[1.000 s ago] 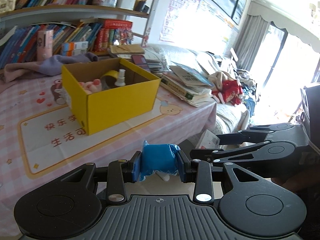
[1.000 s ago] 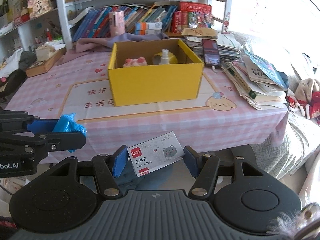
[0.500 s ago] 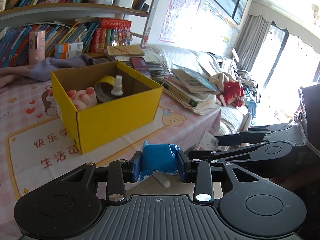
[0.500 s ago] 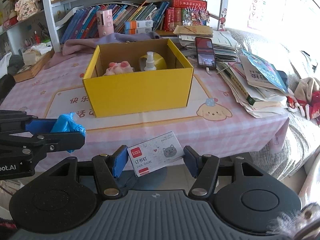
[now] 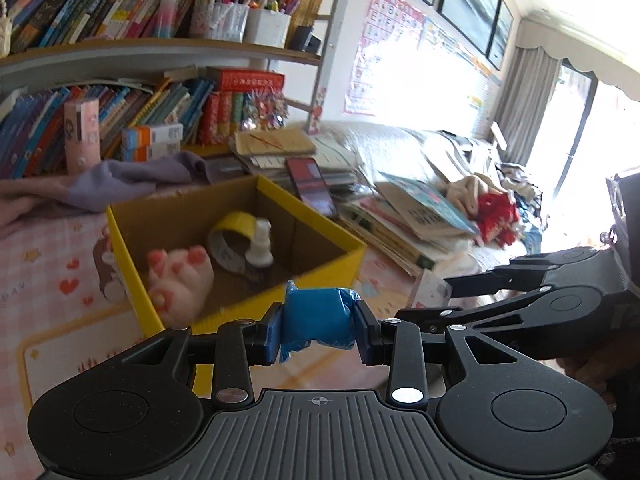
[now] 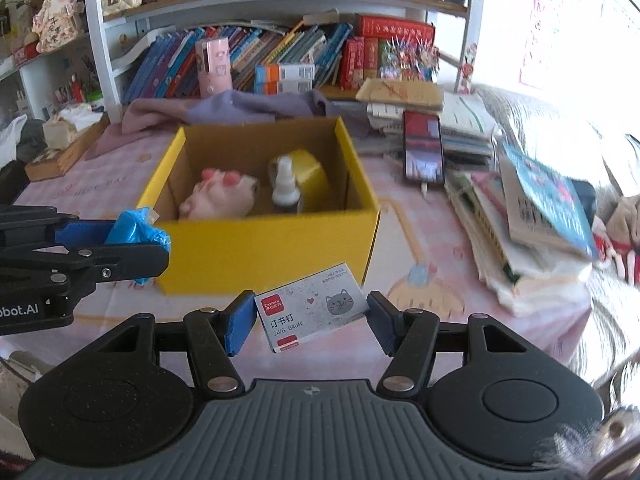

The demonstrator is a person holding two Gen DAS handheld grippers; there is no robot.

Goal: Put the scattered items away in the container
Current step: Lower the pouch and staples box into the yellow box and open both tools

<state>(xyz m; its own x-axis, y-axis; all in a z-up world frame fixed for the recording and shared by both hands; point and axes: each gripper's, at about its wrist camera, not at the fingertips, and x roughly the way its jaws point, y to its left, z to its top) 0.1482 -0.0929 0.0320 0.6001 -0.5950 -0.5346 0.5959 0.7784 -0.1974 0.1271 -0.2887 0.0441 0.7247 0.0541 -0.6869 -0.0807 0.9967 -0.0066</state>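
Note:
A yellow cardboard box (image 5: 320, 276) (image 6: 264, 256) stands open on the pink tablecloth. Inside lie a pink paw toy (image 5: 180, 280) (image 6: 218, 200), a yellow tape roll (image 5: 234, 236) (image 6: 308, 170) and a small spray bottle (image 5: 259, 246) (image 6: 285, 190). My left gripper (image 5: 319, 326) is shut on a blue plastic roll (image 5: 316, 322) (image 6: 138, 234) just before the box's near rim. My right gripper (image 6: 312, 318) is shut on a white staples box (image 6: 314, 308) in front of the yellow box, right of the left gripper.
A stack of books and papers (image 6: 532, 224) and a phone (image 6: 423, 152) lie right of the box. A purple cloth (image 6: 240, 106) lies behind it. Bookshelves (image 6: 260, 52) line the back wall. A sofa with toys (image 5: 492, 208) stands at the right.
Both grippers have moved forward and up toward the yellow box, each still holding its item. The box looks larger and its inside shows more.

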